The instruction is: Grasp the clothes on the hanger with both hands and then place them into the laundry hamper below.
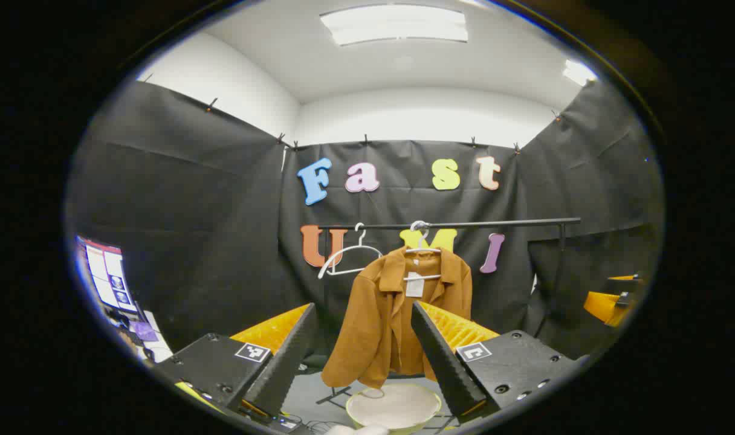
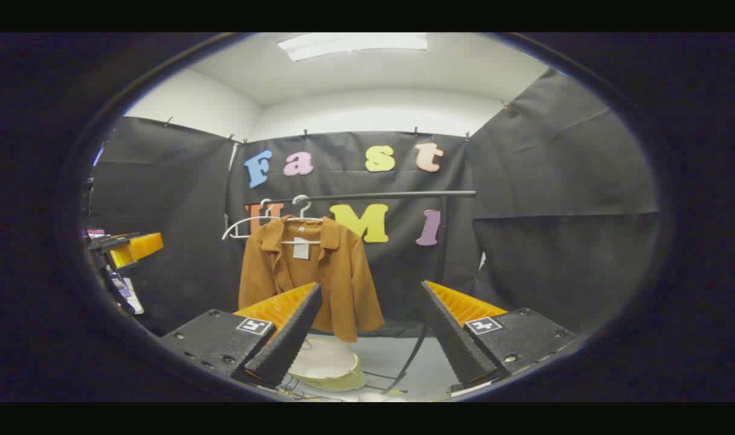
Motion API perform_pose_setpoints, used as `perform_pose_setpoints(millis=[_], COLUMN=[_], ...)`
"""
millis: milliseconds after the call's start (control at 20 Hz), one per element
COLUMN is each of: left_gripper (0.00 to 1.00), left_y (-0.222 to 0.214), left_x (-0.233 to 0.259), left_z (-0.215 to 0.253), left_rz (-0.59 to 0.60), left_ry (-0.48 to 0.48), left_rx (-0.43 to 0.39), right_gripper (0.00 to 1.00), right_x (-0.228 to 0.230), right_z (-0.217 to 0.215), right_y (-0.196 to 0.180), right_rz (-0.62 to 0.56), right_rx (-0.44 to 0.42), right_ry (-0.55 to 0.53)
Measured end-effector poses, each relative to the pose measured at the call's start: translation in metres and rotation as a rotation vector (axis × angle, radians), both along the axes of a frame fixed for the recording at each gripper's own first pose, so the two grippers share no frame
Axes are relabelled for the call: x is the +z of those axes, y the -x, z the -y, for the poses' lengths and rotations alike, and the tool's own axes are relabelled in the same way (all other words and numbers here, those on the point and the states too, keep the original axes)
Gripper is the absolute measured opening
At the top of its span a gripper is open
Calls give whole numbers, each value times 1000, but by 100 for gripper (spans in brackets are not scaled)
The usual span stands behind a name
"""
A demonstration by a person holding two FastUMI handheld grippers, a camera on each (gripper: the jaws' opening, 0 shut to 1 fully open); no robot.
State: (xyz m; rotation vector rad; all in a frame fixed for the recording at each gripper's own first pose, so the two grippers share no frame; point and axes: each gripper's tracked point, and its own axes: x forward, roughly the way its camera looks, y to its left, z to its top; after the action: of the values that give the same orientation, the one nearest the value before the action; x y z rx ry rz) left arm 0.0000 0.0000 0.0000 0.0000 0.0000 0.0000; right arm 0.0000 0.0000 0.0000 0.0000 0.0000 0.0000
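Brown shirt [image 1: 398, 314] hangs on a hanger [image 1: 423, 244] from the rail [image 1: 464, 224], hamper [image 1: 394, 407] below. Both grippers [image 1: 364, 353] [image 2: 370, 338] spread wide, empty, well short. Soft, light, floppy — take hold at the shoulders.

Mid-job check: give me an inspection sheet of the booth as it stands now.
Surface: grey floor, hamper standing on it.
Job's things: brown shirt hangs on a white hanger on the rail; hamper sits below it, nothing seen inside.
Clutter: spare hanger on the rail beside the shirt.
Grippers: left gripper open, short of the shirt; right gripper open, short of the shirt.
Cables: some on the floor by the hamper.
Surroundings: black cloth walls, ceiling light.
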Motion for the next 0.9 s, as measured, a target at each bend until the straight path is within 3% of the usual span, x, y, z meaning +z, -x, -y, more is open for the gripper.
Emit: perform_pose_setpoints(millis=[250,350,500,550,900], left_gripper=[100,100,92,100,100], left_y=[-7,-9,-7,-5,-21], left_x=[-5,-8,-13,-13,-16], left_z=[25,25,33,32,28], left_rz=[-29,-25,-28,-24,-36], left_ry=[3,-8,-28,-40,-68], left_rx=[29,80,113,132,140], right_gripper=[100,100,100,100,100], right_x=[6,4,7,6,8], right_z=[21,29,37,36,21], right_y=[-20,-31,-47,-52,-85], right_rz=[34,25,28,23,3], right_rx=[61,90,127,142,166], right_ry=[24,13,-15,-17,-17])
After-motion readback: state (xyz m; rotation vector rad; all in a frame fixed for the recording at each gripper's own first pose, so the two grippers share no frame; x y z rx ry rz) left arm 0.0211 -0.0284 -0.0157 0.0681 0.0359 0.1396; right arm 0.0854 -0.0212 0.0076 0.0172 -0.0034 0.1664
